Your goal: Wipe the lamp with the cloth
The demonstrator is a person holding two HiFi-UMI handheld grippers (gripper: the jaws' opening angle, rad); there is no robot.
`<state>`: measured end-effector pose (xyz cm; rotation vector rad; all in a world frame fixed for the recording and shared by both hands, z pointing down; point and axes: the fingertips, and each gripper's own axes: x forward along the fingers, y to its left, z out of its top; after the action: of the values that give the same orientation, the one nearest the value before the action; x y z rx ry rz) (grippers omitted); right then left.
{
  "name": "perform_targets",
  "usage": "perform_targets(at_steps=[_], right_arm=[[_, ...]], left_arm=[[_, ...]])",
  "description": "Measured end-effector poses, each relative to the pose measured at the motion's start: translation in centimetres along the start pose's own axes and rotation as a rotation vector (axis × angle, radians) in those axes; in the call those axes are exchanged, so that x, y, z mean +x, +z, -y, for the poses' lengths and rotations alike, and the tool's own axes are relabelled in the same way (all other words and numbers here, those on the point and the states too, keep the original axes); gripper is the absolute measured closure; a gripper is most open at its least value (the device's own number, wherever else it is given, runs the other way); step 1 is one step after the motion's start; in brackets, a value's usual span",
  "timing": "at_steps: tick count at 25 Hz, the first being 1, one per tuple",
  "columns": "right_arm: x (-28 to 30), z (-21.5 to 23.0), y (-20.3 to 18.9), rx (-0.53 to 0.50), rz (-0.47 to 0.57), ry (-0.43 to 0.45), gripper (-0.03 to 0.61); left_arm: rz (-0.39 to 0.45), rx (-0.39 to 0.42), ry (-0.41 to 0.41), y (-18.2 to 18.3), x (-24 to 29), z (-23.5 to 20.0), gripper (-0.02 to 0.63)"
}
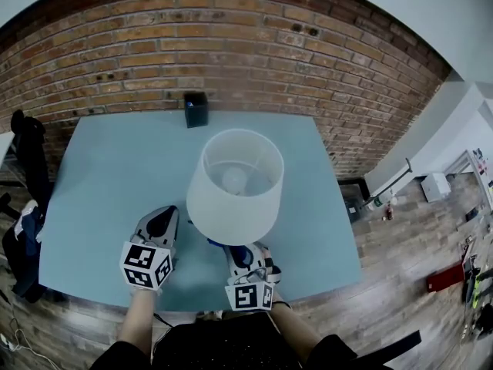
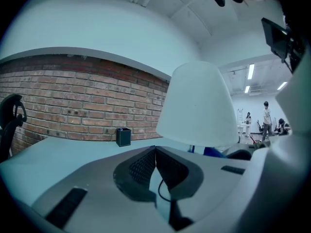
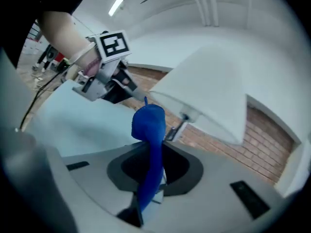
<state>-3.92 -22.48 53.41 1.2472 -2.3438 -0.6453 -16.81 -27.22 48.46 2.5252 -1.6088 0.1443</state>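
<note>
Cloth point(image 3: 149, 130) in right tool point(image 3: 151, 176), just beside lamp point(image 1: 235, 185)

In the head view the lamp shade point(image 1: 235, 185) covers its own base and most of the blue cloth point(image 1: 240, 250). The chair point(image 2: 10, 125) is cut by the left gripper view's edge. Far-off people point(image 2: 267, 116) are too small to tell, perhaps standing.

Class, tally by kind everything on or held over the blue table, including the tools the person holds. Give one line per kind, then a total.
lamp: 1
blue cloth: 1
small black box: 1
Hand-held grippers: 2, the left hand-held gripper and the right hand-held gripper
Total: 5
</note>
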Motion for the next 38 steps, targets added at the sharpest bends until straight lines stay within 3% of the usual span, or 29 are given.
perform_targets(at_steps=[3,6,9,14,17,20,24,31,35,38], right_arm=[[-0.4,5.2,0.0,0.086,0.037,-0.168,0.518],[1.1,7.0,-0.2,0.112,0.04,-0.183,0.518],[2.8,5.4,-1.4,0.093,-0.013,-0.101,0.518],[2.7,1.6,-6.6,0.115,-0.199,0.087,0.518],[1.9,0.1,-8.1,0.099,-0.239,0.185,0.518],[1.3,1.7,-7.7,0.237,-0.185,0.198,0.518],[0.6,7.4,-7.0,0.499,0.016,0.215,0.518],[4.4,11.1,-5.9,0.799,0.237,0.546,0.518],[6.3,8.3,-5.2,0.816,0.207,0.732,0.518],[7.0,5.0,-7.1,0.681,0.055,0.777,0.518]], left_arm=[[0.004,0.004,-0.005,0.3,0.1,0.5,0.604],[0.0,0.012,-0.007,0.5,0.3,0.9,0.604],[-0.006,0.013,-0.003,0.5,0.4,1.1,0.604],[-0.007,0.007,-0.011,0.4,0.8,1.7,0.604],[-0.014,-0.002,-0.019,-0.1,1.2,2.2,0.604],[-0.017,-0.009,-0.024,-0.5,1.4,2.5,0.603],[-0.013,-0.004,-0.01,-0.4,1.1,2.1,0.603],[-0.042,0.02,0.026,-0.5,0.3,0.7,0.603],[-0.041,0.027,0.036,-0.2,0.2,0.4,0.604],[-0.041,0.03,0.027,-0.4,0.4,0.5,0.603]])
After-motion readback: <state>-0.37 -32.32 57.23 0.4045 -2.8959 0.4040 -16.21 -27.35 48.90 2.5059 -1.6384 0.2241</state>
